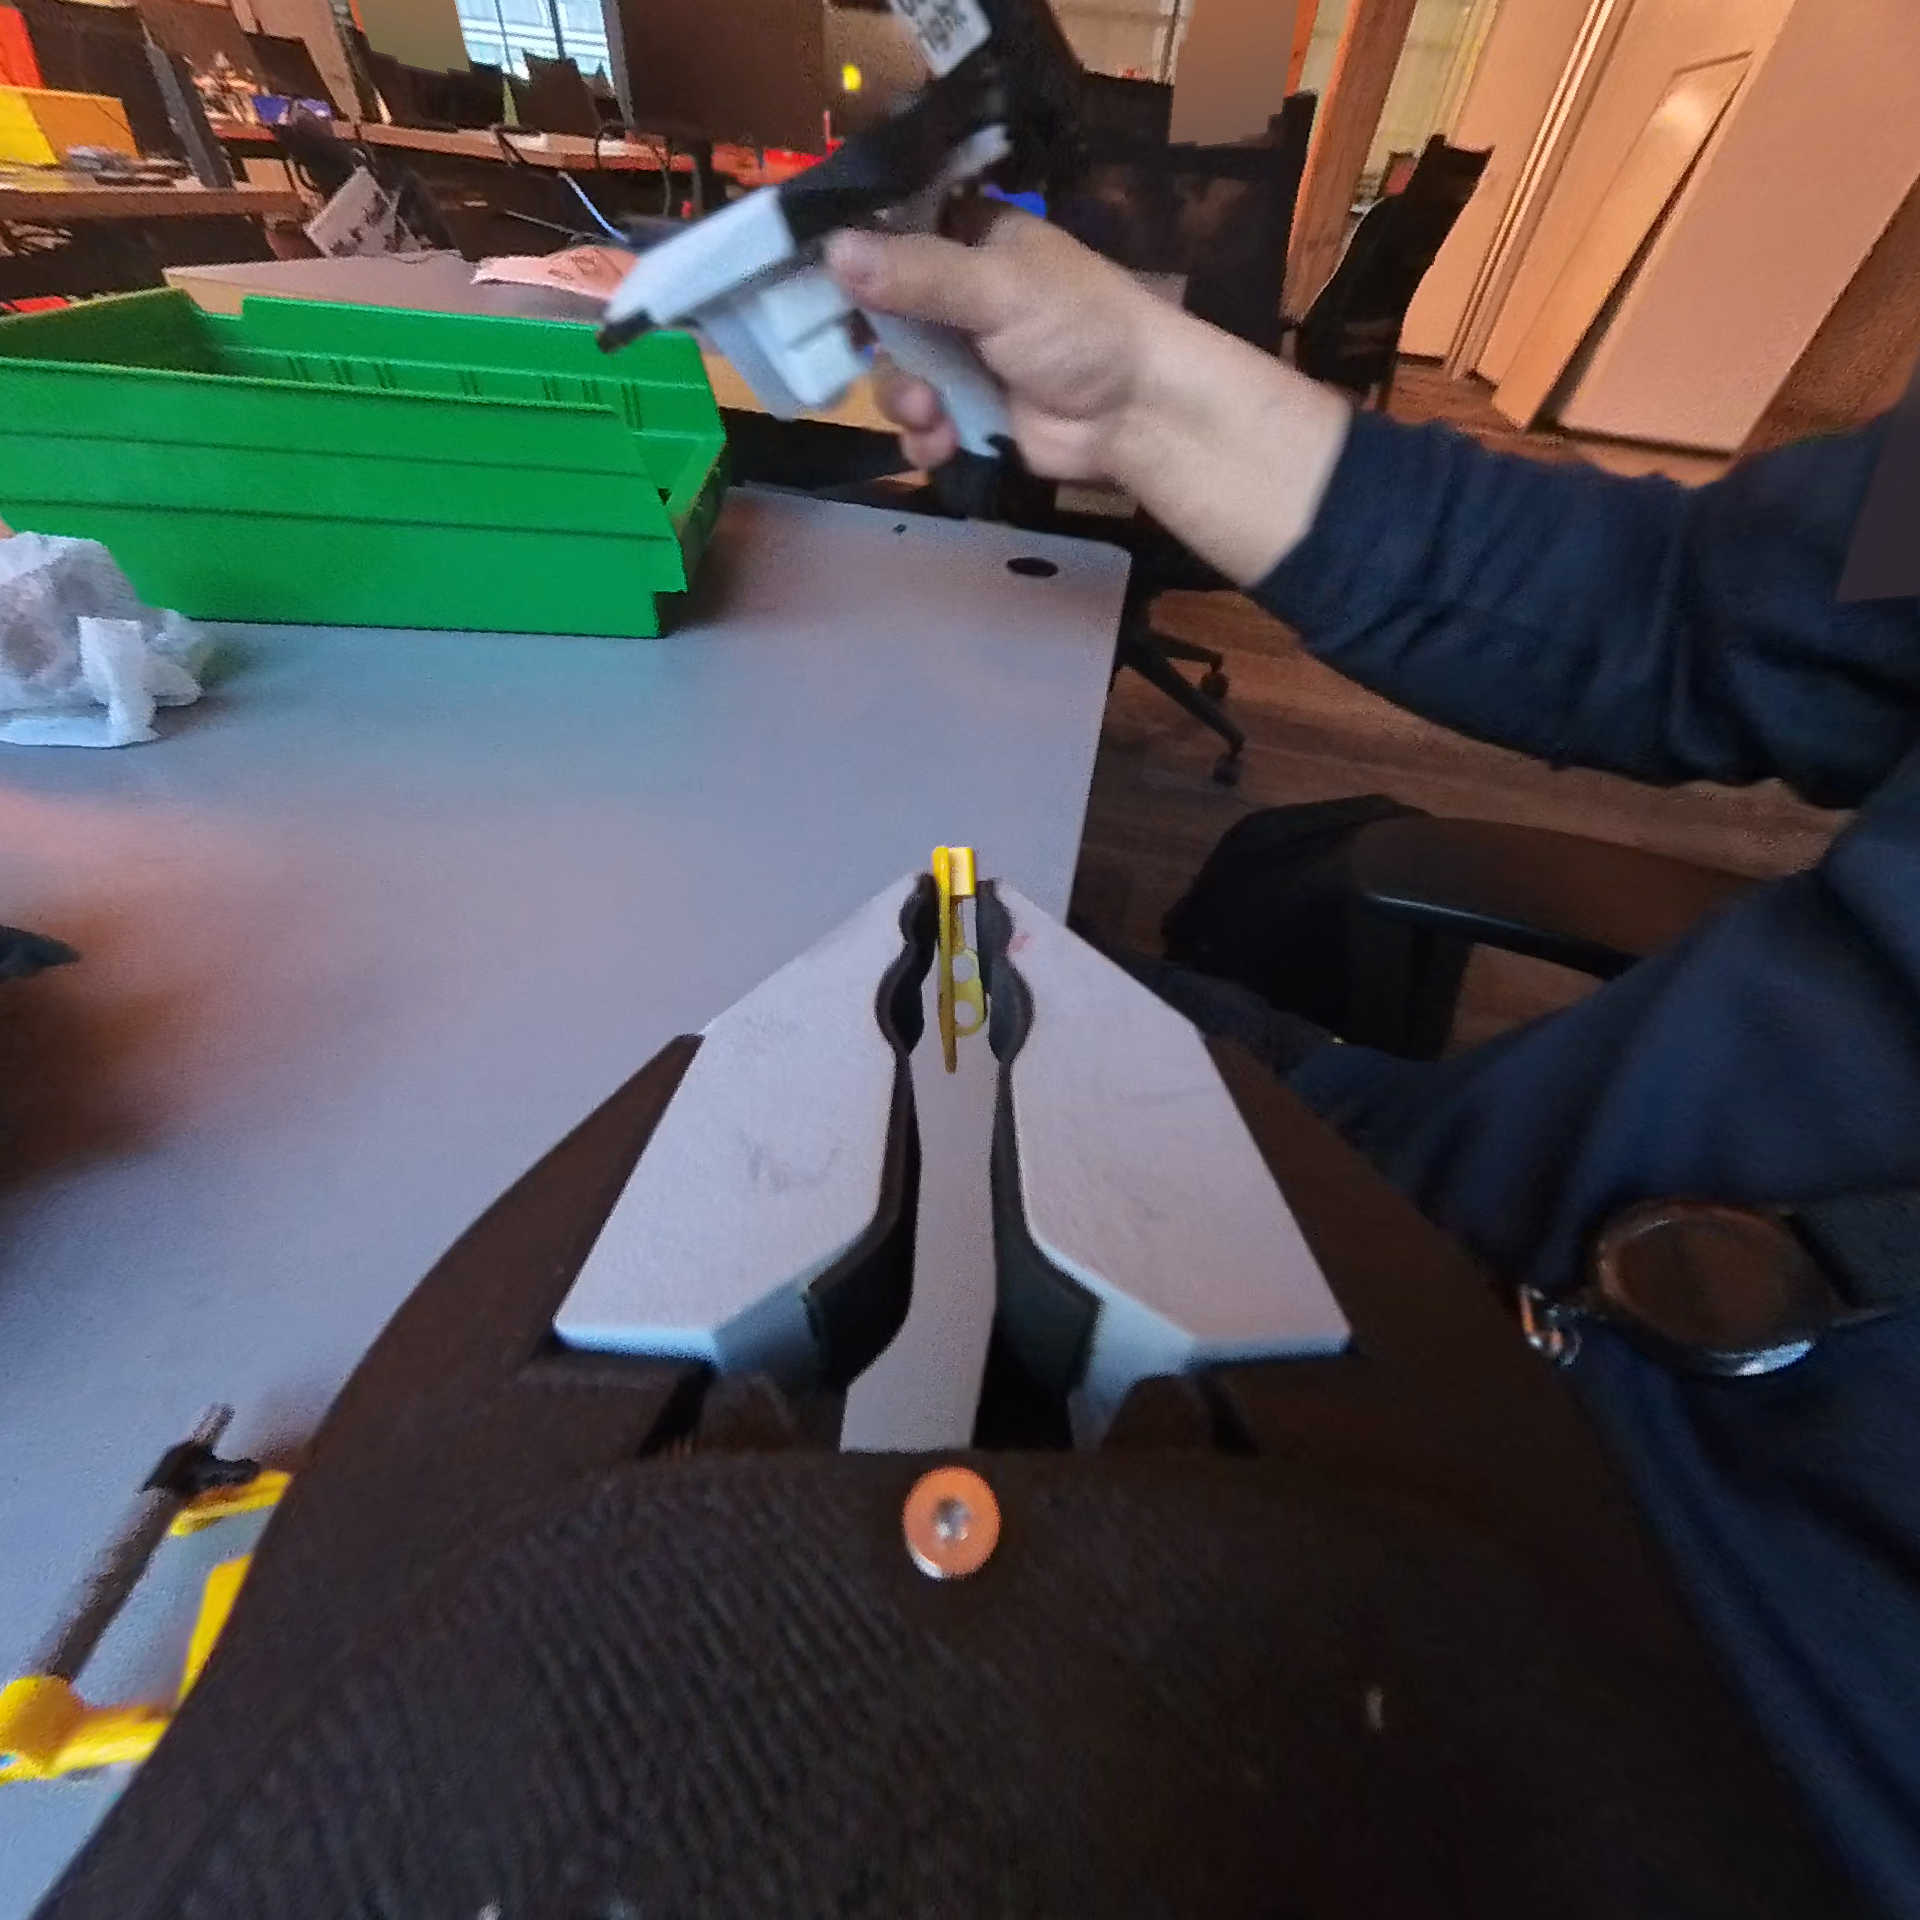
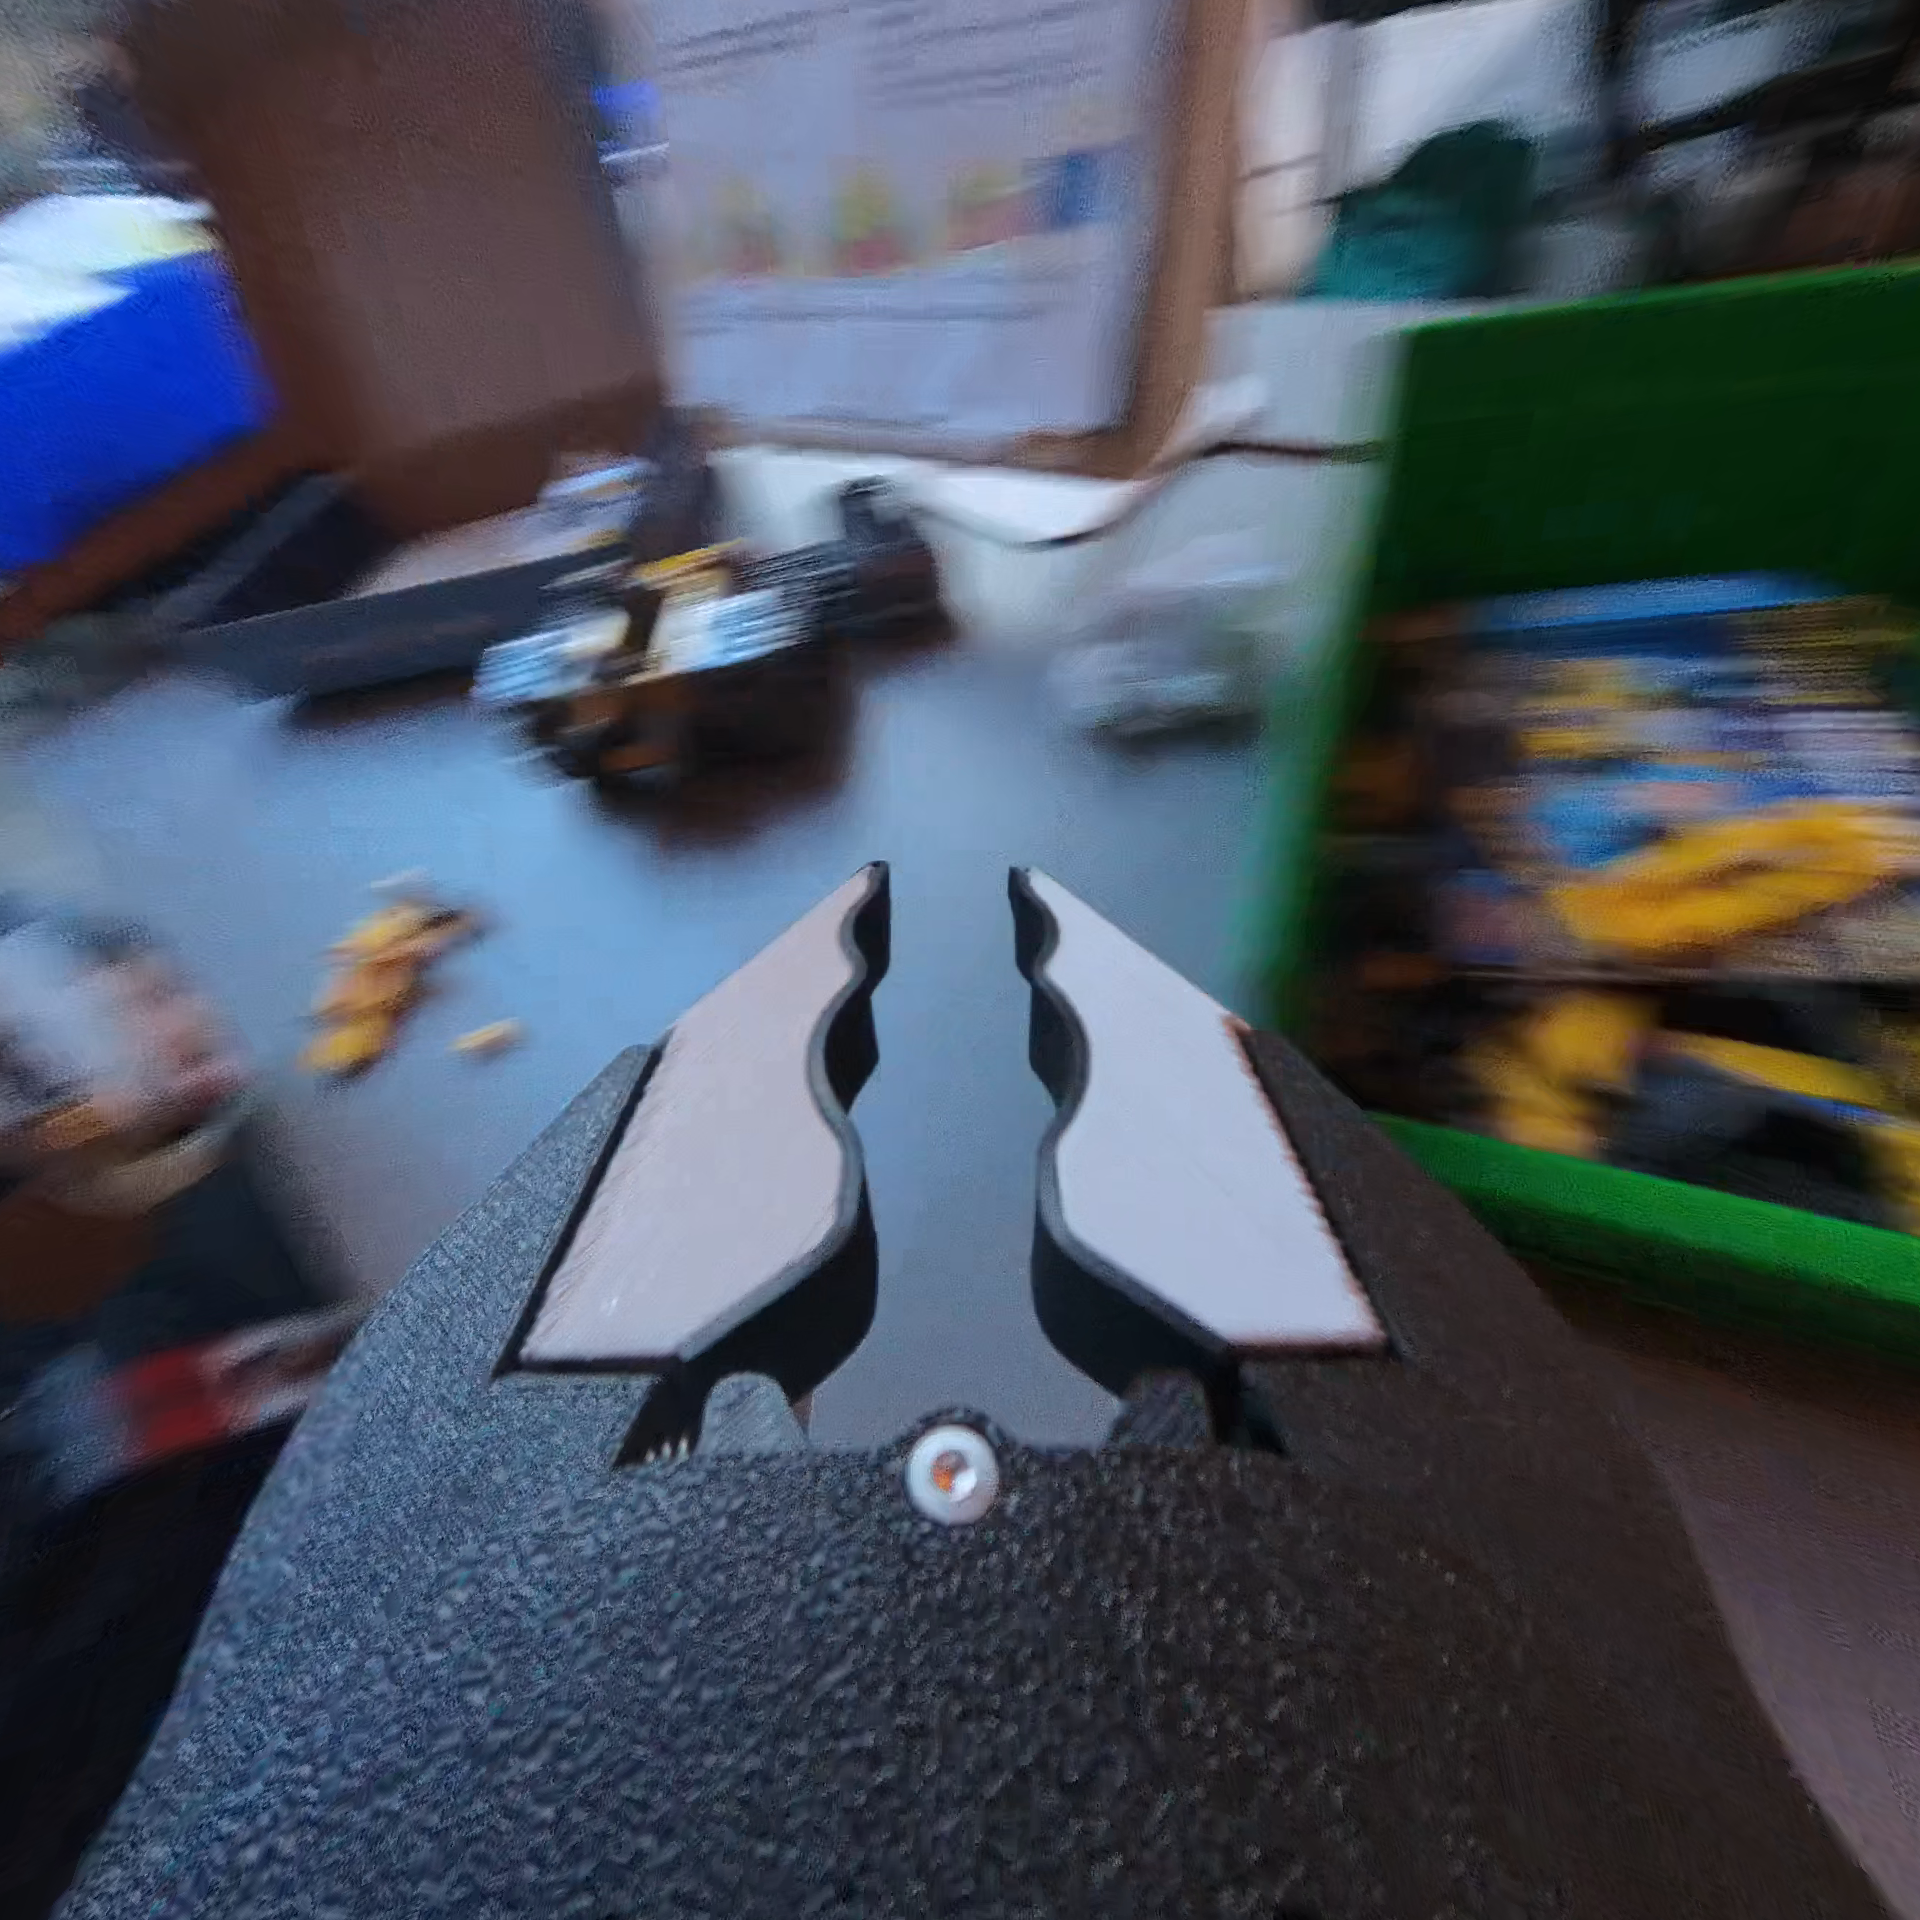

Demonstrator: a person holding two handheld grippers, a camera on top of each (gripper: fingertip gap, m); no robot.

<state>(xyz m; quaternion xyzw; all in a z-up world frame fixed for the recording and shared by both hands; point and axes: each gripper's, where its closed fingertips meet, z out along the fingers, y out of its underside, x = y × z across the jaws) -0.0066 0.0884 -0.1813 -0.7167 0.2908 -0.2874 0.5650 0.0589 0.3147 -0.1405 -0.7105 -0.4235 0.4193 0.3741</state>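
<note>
My left gripper (image 1: pixel 956 883) is shut on a small flat yellow piece with holes (image 1: pixel 958 956), held upright between the fingertips above the grey table (image 1: pixel 520 883). In the same view the right gripper (image 1: pixel 717 281) shows farther off, held in a person's hand (image 1: pixel 1039 343) in the air next to the green bin (image 1: pixel 343 468). In the right wrist view, which is blurred, my right gripper (image 2: pixel 948 883) is open and empty above the table, with the green bin (image 2: pixel 1662 436), full of yellow and blue parts, to its right.
Crumpled white plastic (image 1: pixel 83 644) lies left of the bin. Yellow parts (image 1: pixel 94 1714) lie at the near left edge. The right wrist view shows loose yellow pieces (image 2: pixel 384 977) and a dark and yellow assembly (image 2: pixel 686 665) on the table. The table edge (image 1: pixel 1091 779) runs on the right. The tips of one gripper are about 25 cm away from the tips of the other.
</note>
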